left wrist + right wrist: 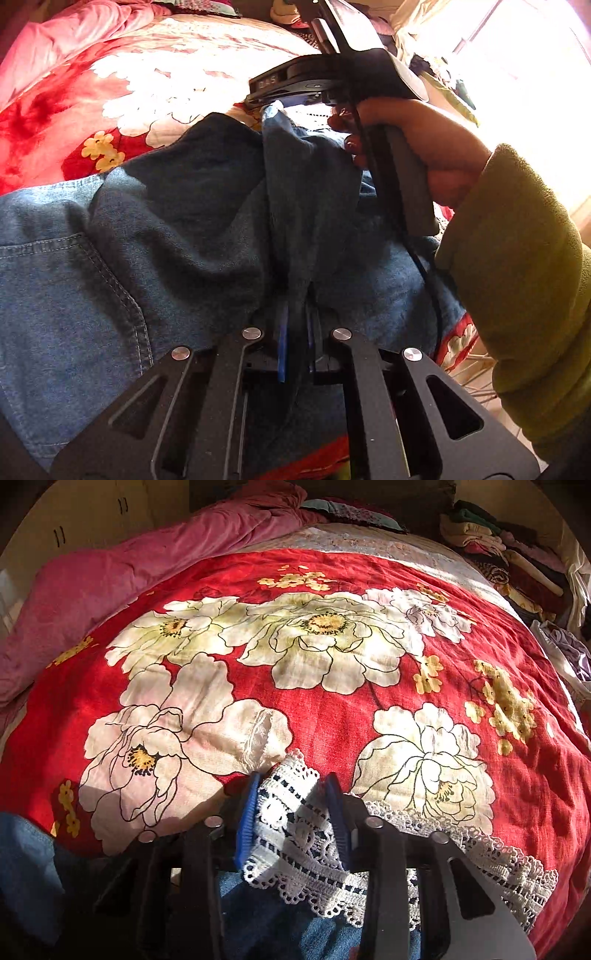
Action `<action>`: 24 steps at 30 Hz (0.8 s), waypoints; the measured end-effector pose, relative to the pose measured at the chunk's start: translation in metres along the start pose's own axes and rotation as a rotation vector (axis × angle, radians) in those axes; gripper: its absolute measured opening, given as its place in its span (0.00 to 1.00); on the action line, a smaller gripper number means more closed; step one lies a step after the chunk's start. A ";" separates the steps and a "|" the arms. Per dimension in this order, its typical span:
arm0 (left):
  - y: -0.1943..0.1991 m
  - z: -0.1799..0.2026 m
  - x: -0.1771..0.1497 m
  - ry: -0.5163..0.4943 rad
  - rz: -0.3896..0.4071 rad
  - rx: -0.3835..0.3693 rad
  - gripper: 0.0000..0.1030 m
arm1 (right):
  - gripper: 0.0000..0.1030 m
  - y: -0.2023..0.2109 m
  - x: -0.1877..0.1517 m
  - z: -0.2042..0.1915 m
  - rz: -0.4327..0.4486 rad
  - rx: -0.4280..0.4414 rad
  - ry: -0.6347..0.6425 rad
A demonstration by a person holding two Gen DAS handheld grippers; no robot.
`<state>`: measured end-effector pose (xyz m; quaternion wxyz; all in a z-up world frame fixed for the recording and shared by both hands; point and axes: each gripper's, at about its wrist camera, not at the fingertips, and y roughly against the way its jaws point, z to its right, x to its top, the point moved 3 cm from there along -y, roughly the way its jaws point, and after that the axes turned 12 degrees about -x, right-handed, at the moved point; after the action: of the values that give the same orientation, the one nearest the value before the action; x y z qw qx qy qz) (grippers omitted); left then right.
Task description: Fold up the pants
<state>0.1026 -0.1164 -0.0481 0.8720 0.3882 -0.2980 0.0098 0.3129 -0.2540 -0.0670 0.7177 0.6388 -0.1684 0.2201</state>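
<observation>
Blue denim pants point(155, 236) lie on a red flowered bedspread point(332, 716). My left gripper point(295, 317) is shut on a fold of the denim near the bottom middle of its view. My right gripper point(284, 101) shows in the left wrist view, held by a hand in a green sleeve, shut on the lifted lace-trimmed hem. In the right wrist view the right gripper point(291, 801) holds the white lace hem point(291, 823) between its blue pads point(245, 819), with denim point(258, 915) below.
A pink quilt point(110, 576) lies bunched along the bed's far left. Stacked clothes point(517, 550) sit at the far right of the bed. A bright window point(524, 55) is to the right.
</observation>
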 end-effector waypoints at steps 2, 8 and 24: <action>0.003 0.001 0.001 -0.005 0.003 -0.007 0.03 | 0.10 0.017 -0.002 0.007 0.046 0.014 -0.006; 0.007 0.000 0.002 -0.019 0.013 -0.010 0.19 | 0.09 0.087 -0.021 0.057 0.168 0.074 -0.138; 0.031 0.026 -0.006 -0.211 0.029 0.081 0.00 | 0.09 0.189 -0.182 0.157 0.177 0.086 -0.448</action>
<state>0.0769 -0.1115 -0.0170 0.8192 0.4175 -0.3931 -0.0064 0.0647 -0.4114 0.0174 0.6126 0.6845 -0.3689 0.1418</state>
